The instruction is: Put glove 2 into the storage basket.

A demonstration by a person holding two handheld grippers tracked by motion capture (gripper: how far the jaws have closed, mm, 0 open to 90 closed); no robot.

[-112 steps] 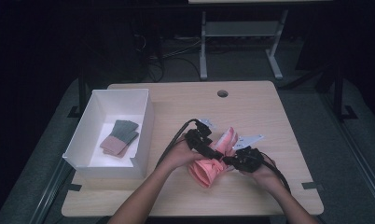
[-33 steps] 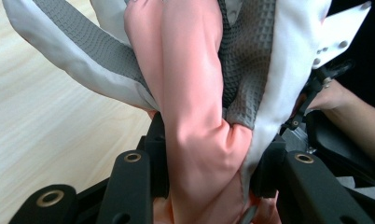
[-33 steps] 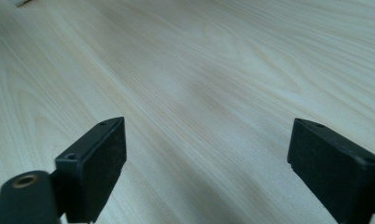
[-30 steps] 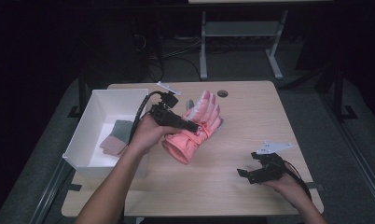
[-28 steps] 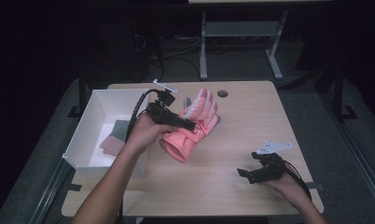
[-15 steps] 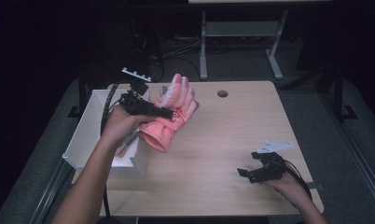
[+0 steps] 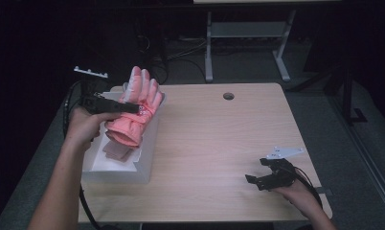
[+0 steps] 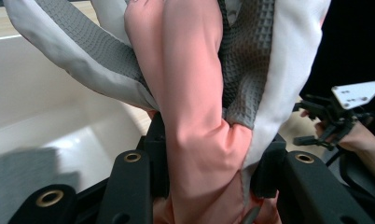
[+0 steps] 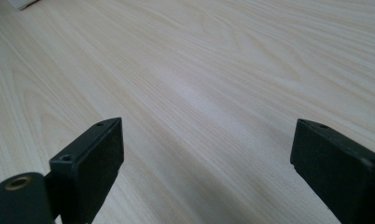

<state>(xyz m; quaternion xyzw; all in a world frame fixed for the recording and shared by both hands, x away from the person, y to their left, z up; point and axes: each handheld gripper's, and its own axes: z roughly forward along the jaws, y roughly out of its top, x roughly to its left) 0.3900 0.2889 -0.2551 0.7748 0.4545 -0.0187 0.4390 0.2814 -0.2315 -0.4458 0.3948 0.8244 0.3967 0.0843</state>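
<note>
Dark surroundings swallow detail; left gripper clamps pink glove, right gripper jaws wide.

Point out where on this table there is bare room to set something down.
Bare wood spans the table from the white bin across to the right gripper, back to the round hole. It is crowded at the left: the left gripper holds the pink glove over the bin, where folded cloths lie.

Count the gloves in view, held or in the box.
2 that I can tell: a pink glove clamped in the left gripper above the white box, and a brownish one lying inside it. More may be hidden underneath.
</note>
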